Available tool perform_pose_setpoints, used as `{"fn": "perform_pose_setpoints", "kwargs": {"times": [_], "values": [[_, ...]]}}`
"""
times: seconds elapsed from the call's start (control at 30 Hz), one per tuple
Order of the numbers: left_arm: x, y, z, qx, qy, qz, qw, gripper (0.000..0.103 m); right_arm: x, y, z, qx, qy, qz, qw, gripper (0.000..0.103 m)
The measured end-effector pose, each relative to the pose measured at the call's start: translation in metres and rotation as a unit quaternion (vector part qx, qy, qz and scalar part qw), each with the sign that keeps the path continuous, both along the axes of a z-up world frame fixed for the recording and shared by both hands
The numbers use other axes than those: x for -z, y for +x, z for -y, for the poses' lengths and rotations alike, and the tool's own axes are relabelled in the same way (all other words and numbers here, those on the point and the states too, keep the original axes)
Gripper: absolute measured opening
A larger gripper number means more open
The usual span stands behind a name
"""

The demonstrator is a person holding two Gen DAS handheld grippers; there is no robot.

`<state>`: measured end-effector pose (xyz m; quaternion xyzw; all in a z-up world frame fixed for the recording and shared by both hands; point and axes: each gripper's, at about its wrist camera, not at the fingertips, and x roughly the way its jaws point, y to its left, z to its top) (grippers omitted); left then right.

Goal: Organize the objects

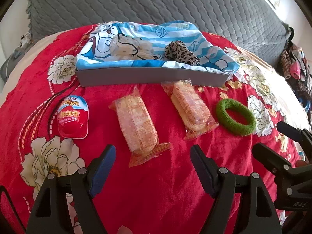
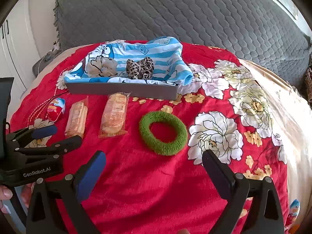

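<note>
Two grippers: left gripper and right gripper are hovering, jaws wide apart (holding nothing).
Green ring: lying on the bed, before the right gripper.
Snack packs: lying near the tray.

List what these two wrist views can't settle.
- Tray floor: both views, covered by the blue cartoon cloth.
- Second egg toy: right wrist view, cut off by the lens edge and partly behind the right tool.
- Snack pack print: both views, too blurred to read.
- Clothes pile: left wrist view, at the edge, too small to sort out.
</note>
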<state>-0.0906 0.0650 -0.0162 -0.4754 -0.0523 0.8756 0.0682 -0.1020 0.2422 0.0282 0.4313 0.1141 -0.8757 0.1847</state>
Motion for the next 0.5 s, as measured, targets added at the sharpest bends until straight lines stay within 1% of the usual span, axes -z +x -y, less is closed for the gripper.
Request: {"fn": "perform_pose_setpoints", "kwargs": {"times": [0.5], "values": [[0.015, -0.016, 0.001, -0.005, 0.004, 0.010, 0.9999, 0.080, 0.021, -0.025, 0.006, 0.003, 0.016, 0.012, 1.000, 0.100]]}}
